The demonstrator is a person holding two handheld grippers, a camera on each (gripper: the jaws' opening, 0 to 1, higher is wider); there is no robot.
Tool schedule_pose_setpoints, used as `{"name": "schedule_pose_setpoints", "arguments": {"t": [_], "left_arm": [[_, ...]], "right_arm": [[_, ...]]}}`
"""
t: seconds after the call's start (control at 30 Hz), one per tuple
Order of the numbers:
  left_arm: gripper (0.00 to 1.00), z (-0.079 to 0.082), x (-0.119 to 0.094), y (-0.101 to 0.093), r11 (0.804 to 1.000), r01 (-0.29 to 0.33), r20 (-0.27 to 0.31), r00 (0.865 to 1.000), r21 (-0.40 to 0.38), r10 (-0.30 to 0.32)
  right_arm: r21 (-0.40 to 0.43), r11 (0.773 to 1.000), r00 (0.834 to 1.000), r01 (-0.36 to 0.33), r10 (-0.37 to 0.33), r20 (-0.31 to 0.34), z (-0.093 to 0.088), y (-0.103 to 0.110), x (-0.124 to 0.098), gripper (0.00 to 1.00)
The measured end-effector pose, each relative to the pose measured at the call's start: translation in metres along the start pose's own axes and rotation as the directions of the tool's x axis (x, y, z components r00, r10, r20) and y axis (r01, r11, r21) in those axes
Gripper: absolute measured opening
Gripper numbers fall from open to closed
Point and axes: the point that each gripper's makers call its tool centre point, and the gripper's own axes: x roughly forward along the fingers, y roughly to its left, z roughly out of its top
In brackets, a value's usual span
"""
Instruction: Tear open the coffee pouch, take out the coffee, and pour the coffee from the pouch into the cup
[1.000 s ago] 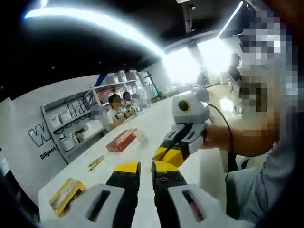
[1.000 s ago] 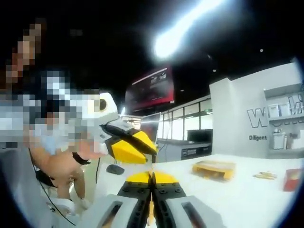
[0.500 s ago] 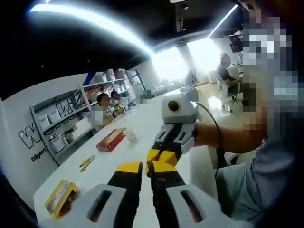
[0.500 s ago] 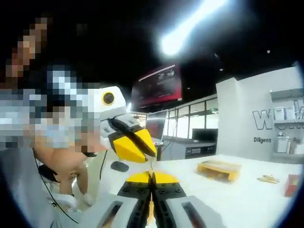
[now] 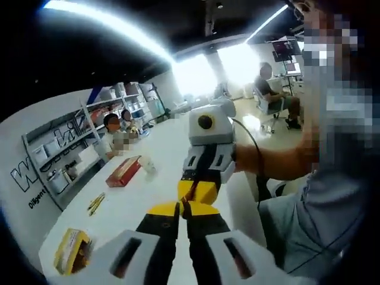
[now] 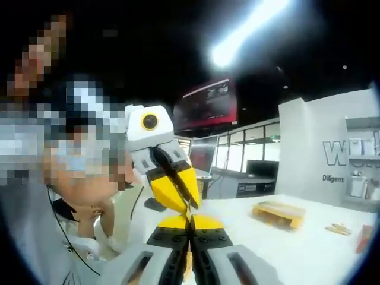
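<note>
My two grippers meet tip to tip in the air above the white table (image 5: 148, 196). In the left gripper view my left gripper (image 5: 181, 208) has its yellow jaws nearly together, and the right gripper (image 5: 196, 193) comes down from above onto them. In the right gripper view my right gripper (image 6: 190, 221) is shut, with a thin yellowish edge of the coffee pouch (image 6: 189, 266) showing in the slit between its jaws. The left gripper (image 6: 191, 205) points down onto it, jaws pinched together. Little of the pouch shows. A white cup (image 5: 146, 164) stands far off on the table.
On the table lie a red box (image 5: 123, 171), several thin sticks (image 5: 95, 202) and a yellow box (image 5: 70, 249), which also shows as the yellow box (image 6: 279, 212). People sit at the far end (image 5: 113, 127). The holder's forearm (image 5: 279, 163) is at the right.
Both views have shifted with the hands. The left gripper has swung from pointing sideways to pointing down onto the right gripper's tip, and its jaws have drawn closer together.
</note>
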Motion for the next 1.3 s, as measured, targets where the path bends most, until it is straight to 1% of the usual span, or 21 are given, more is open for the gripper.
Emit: {"name": "schedule_pose_setpoints", "arguments": {"t": [0.1, 0.13, 0.23, 0.3, 0.33, 0.37, 0.4, 0.47, 0.53, 0.73, 0.87, 0.93, 0.97, 1.0, 1.07, 1.1, 1.17, 1.2, 1.23, 1.27, 1.3], "left_arm": [[0.05, 0.001, 0.000, -0.003, 1.000, 0.017, -0.017, 1.000, 0.022, -0.016], [0.05, 0.001, -0.001, -0.003, 0.999, 0.014, -0.024, 1.000, 0.035, -0.013], [0.04, 0.001, -0.001, -0.002, 1.000, 0.009, -0.027, 1.000, 0.023, -0.008], [0.03, 0.002, -0.003, -0.002, 0.998, 0.001, -0.026, 1.000, -0.069, -0.003], [0.03, 0.004, -0.003, -0.002, 0.996, 0.002, -0.011, 1.000, -0.094, -0.003], [0.03, 0.007, -0.004, 0.000, 0.994, -0.004, 0.016, 1.000, -0.107, 0.005], [0.03, 0.009, -0.005, 0.000, 0.993, -0.008, 0.033, 0.999, -0.115, 0.011], [0.02, 0.009, -0.006, 0.000, 0.991, 0.000, 0.035, 0.999, -0.135, 0.005], [0.02, 0.009, -0.006, 0.000, 0.991, -0.001, 0.036, 0.999, -0.135, 0.006], [0.02, 0.010, -0.004, -0.002, 0.994, 0.001, 0.005, 1.000, -0.114, 0.000], [0.02, 0.011, -0.004, -0.003, 0.994, 0.003, 0.006, 1.000, -0.112, -0.002], [0.02, 0.011, -0.003, -0.002, 0.992, 0.001, 0.007, 1.000, -0.124, 0.000], [0.03, 0.011, -0.003, -0.001, 0.989, -0.009, 0.015, 1.000, -0.146, 0.011], [0.03, 0.010, -0.003, 0.001, 0.986, -0.022, 0.016, 1.000, -0.168, 0.025], [0.03, 0.009, -0.002, 0.005, 0.977, -0.074, 0.032, 0.996, -0.198, 0.082], [0.02, 0.009, -0.002, 0.006, 0.971, -0.097, 0.037, 0.994, -0.217, 0.108], [0.02, 0.006, -0.002, 0.010, 0.950, -0.167, 0.039, 0.982, -0.265, 0.183], [0.02, 0.005, -0.002, 0.010, 0.946, -0.178, 0.035, 0.980, -0.272, 0.195], [0.02, -0.001, -0.002, 0.012, 0.909, -0.240, 0.000, 0.967, -0.340, 0.255], [0.02, -0.001, -0.003, 0.015, 0.898, -0.268, 0.002, 0.958, -0.350, 0.287], [0.01, -0.001, -0.003, 0.015, 0.895, -0.284, 0.008, 0.952, -0.345, 0.305]], "right_arm": [[0.001, 1.000, 1.000, -0.005, 0.005, 0.001, 0.001, 0.001, 0.000, 0.01], [-0.001, 1.000, 1.000, -0.007, 0.007, 0.000, 0.000, 0.001, 0.001, 0.01], [-0.003, 1.000, 1.000, -0.014, 0.014, -0.002, 0.001, 0.002, 0.001, 0.01], [-0.011, 1.000, 1.000, -0.021, 0.021, -0.003, 0.003, 0.003, 0.001, 0.01], [-0.031, 0.999, 0.999, -0.033, 0.033, 0.005, 0.004, 0.004, 0.001, 0.02], [-0.059, 0.998, 0.999, -0.026, 0.028, 0.025, 0.008, 0.003, 0.000, 0.02], [-0.064, 0.998, 0.999, -0.029, 0.031, 0.037, 0.010, 0.004, -0.001, 0.02], [-0.067, 0.997, 0.998, -0.037, 0.040, 0.039, 0.011, 0.004, -0.001, 0.03], [-0.070, 0.997, 0.998, -0.042, 0.045, 0.041, 0.011, 0.005, -0.001, 0.03], [-0.064, 0.997, 0.998, -0.045, 0.047, 0.035, 0.008, 0.005, -0.001, 0.06], [-0.065, 0.997, 0.998, -0.047, 0.049, 0.025, 0.007, 0.005, 0.002, 0.05], [-0.056, 0.997, 0.999, -0.048, 0.049, 0.014, 0.006, 0.006, 0.002, 0.03], [-0.057, 0.998, 0.999, -0.034, 0.035, 0.012, 0.006, 0.004, 0.002, 0.02], [-0.039, 0.999, 1.000, -0.030, 0.030, 0.000, 0.006, 0.005, 0.002, 0.02], [-0.036, 0.999, 1.000, 0.010, -0.010, -0.014, 0.005, -0.001, 0.002, 0.01], [-0.037, 0.999, 1.000, 0.010, -0.011, -0.017, 0.005, 0.001, 0.003, 0.01], [-0.043, 0.998, 0.999, 0.046, -0.047, -0.025, 0.004, -0.003, 0.004, 0.00], [-0.043, 0.998, 0.998, 0.049, -0.050, -0.026, 0.004, -0.003, 0.004, 0.00], [-0.053, 0.996, 0.996, 0.075, -0.078, -0.040, 0.000, -0.005, 0.007, 0.00], [-0.051, 0.994, 0.995, 0.092, -0.094, -0.037, -0.001, -0.006, 0.008, 0.00], [-0.049, 0.994, 0.995, 0.095, -0.096, -0.032, 0.000, -0.006, 0.009, 0.00]]}}
